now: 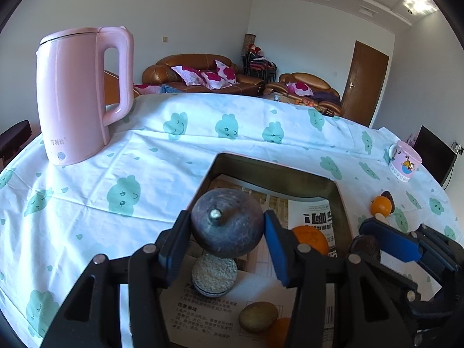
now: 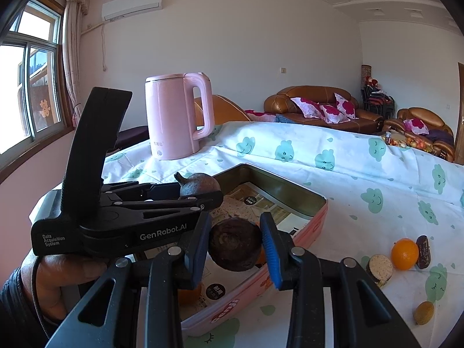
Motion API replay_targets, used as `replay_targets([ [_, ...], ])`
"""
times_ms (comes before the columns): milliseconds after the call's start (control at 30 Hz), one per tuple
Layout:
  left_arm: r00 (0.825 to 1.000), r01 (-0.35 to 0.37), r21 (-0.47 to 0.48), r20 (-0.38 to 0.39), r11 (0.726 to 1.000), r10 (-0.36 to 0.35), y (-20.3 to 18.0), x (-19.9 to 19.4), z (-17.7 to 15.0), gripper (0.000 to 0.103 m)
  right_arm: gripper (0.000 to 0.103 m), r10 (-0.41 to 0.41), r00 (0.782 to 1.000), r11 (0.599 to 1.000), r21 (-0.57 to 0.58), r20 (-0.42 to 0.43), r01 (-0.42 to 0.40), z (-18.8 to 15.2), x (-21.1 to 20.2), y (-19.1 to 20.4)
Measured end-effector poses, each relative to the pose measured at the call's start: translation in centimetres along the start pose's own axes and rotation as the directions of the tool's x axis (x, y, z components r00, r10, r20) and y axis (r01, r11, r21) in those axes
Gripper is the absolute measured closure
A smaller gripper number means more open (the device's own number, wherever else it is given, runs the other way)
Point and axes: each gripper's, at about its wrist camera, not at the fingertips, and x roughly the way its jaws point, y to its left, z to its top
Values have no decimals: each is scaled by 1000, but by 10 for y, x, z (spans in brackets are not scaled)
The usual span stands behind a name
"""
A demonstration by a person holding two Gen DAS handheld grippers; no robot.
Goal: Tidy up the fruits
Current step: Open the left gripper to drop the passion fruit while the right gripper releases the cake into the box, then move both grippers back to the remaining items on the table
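My left gripper [image 1: 227,229] is shut on a dark purple round fruit [image 1: 227,226] and holds it above the pink tin box [image 1: 278,171]. The box is lined with printed paper and holds an orange [image 1: 311,237], a grainy round fruit [image 1: 214,274] and a brownish-green fruit [image 1: 258,317]. My right gripper [image 2: 235,246] is shut on a dark brown round fruit [image 2: 235,245] over the box's near edge [image 2: 290,243]. The left gripper [image 2: 200,195] with its purple fruit [image 2: 198,185] shows at left in the right wrist view.
A pink kettle [image 1: 78,95] stands at the back left of the cloth-covered table. A pink mug [image 1: 404,159] stands at the right. On the cloth right of the box lie an orange [image 2: 404,253], a dark oblong piece [image 2: 423,250], a cut grainy fruit [image 2: 380,265] and a small brownish fruit [image 2: 423,313].
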Motion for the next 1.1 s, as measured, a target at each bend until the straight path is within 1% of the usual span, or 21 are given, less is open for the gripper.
replay_targets([
  [167, 1000, -1, 1, 1, 1000, 1, -1, 0, 0, 50, 66, 16, 999, 1000, 11, -27, -16, 0, 6, -3],
  [300, 1000, 5, 12, 24, 1000, -6, -1, -6, -1, 45, 65, 19, 999, 1000, 18, -38, -18, -1, 8, -5],
  [333, 999, 1, 13, 32, 1000, -2, -2, -8, 0, 44, 63, 17, 999, 1000, 23, -35, -16, -1, 7, -6],
  [367, 999, -2, 11, 38, 1000, 2, -1, -9, 0, 40, 60, 12, 999, 999, 31, -31, -11, -1, 6, -7],
  [400, 999, -2, 4, 43, 1000, 1, 0, -11, 0, 35, 53, 5, 1000, 999, 41, -26, -4, -1, 4, -9],
  [433, 999, 2, -3, 47, 1000, -2, 1, -13, 0, 32, 46, -1, 1000, 999, 52, -20, 2, -2, 3, -12],
  [500, 998, 17, -5, 61, 1000, -17, -1, -18, 0, 25, 39, -5, 1000, 998, 64, -7, 5, -3, -3, -16],
  [533, 998, 24, -2, 66, 1000, -23, -3, -20, 0, 23, 38, -11, 1000, 998, 60, -4, 11, -4, -6, -17],
  [567, 997, 28, 2, 74, 1000, -28, -7, -23, 1, 19, 38, -21, 1000, 998, 53, -3, 21, -5, -9, -18],
  [600, 996, 32, 5, 84, 999, -32, -10, -27, 1, 17, 38, -32, 999, 998, 48, -2, 32, -6, -12, -20],
  [700, 994, 49, 31, 98, 998, -52, -27, -34, 2, 17, 37, -72, 997, 996, 45, 2, 72, -10, -27, -34],
  [800, 992, 76, 58, 94, 995, -82, -46, -38, 2, 17, 37, -131, 991, 989, 71, 4, 130, -17, -45, -58],
  [967, 991, 99, 108, 78, 989, -108, -80, -36, -1, 17, 37, -255, 967, 956, 147, -20, 255, -31, -74, -109],
  [1033, 991, 114, 127, 60, 985, -122, -95, -32, -3, 17, 36, -276, 961, 941, 195, -32, 277, -35, -83, -127],
  [1100, 990, 124, 150, 42, 981, -131, -109, -28, -5, 17, 36, -316, 948, 924, 213, -45, 319, -37, -89, -138],
])
